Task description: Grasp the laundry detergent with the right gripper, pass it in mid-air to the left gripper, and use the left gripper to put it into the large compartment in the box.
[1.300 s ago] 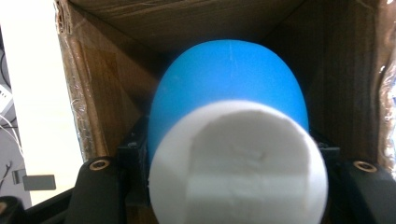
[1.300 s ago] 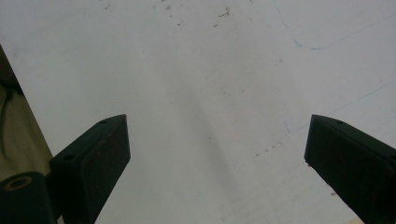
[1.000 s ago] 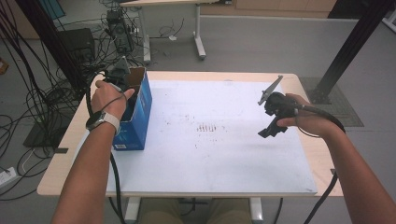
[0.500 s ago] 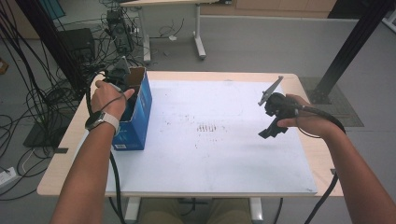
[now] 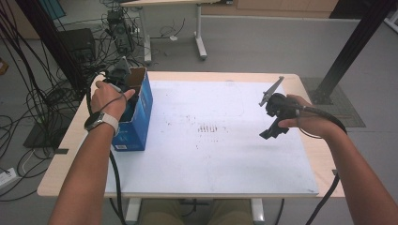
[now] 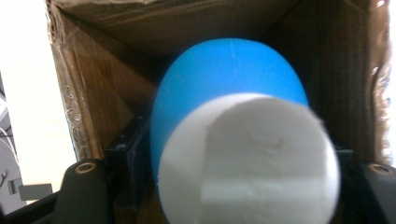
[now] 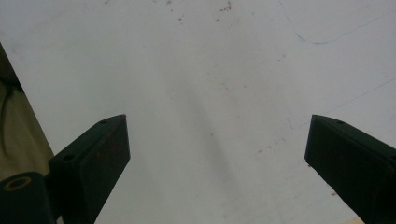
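Left gripper (image 5: 126,96) sits inside the blue-sided brown cardboard box (image 5: 141,110); its view shows a smooth blue-and-white egg-shaped thing (image 6: 233,135) between jaws that have just been loosening. Right gripper (image 5: 272,133) gapes over the white table (image 5: 211,164).

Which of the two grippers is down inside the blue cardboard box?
The left gripper reaches into the open blue box with a blue-and-white object between its jaws; the right gripper hovers open above the white mat.

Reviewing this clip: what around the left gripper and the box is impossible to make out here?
- High view: the left gripper tips, hidden by the hand and the blue box wall.
- Left gripper view: whether the pads press the blue-and-white object, which covers them; its lower part is cut off by the bottom edge and blurred.
- Box floor, hidden behind that object.
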{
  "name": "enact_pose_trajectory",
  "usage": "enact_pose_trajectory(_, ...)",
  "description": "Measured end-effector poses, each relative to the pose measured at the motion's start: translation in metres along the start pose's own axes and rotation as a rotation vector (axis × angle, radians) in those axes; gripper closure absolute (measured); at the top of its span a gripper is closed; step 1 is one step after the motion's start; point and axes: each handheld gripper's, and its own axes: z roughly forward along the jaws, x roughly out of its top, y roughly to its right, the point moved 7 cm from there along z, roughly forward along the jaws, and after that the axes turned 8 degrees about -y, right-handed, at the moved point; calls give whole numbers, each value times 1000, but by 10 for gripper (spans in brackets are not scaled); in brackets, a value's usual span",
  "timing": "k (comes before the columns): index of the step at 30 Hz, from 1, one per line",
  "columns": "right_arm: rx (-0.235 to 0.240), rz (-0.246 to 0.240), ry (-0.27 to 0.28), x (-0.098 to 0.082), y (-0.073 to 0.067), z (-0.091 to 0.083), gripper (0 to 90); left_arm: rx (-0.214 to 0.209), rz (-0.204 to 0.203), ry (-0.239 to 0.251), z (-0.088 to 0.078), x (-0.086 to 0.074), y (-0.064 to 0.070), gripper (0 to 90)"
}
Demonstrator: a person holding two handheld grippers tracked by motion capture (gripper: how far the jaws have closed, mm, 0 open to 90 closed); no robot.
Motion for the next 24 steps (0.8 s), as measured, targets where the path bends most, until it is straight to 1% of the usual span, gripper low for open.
enact_pose_trajectory(4, 3, -3, -1, 1, -1, 1, 66, -9, -3, 10, -2, 0, 0, 284)
enact_pose_trajectory(6, 4, -4, 1, 1, -1, 1, 66, -20, -10, 26, -5, 0, -1, 283)
enact_pose_trajectory(9, 5, -5, -1, 2, -1, 1, 66, -25, -3, 31, -8, -1, -1, 282)
enact_pose_trajectory(11, 5, -6, -2, 1, -1, 2, 66, -34, -11, 50, -13, -1, 0, 277)
enact_pose_trajectory(12, 6, -6, -1, 2, -1, 2, 66, -30, -9, 51, -16, -1, -1, 238)
enact_pose_trajectory(13, 7, -5, -2, 1, -1, 2, 66, -40, -6, 60, -19, 0, -1, 235)
enact_pose_trajectory(14, 6, -5, -4, 1, -1, 2, 66, -51, -5, 62, -22, 0, -1, 199)
enact_pose_trajectory(16, 4, -6, -8, 1, -1, 2, 66, -63, 4, 77, -28, 0, -1, 189)
enact_pose_trajectory(18, 4, -7, -6, 1, -1, 2, 66, -65, 16, 99, -34, 0, -2, 183)
enact_pose_trajectory(20, 5, -5, -8, 1, -1, 2, 66, -79, 22, 109, -39, -1, -1, 164)
enact_pose_trajectory(21, 4, -7, -13, 0, -2, 2, 66, -83, 22, 122, -43, -1, -1, 153)
enact_pose_trajectory(24, 2, -3, -12, -2, -2, 1, 66, -93, 39, 147, -53, -2, -2, 132)
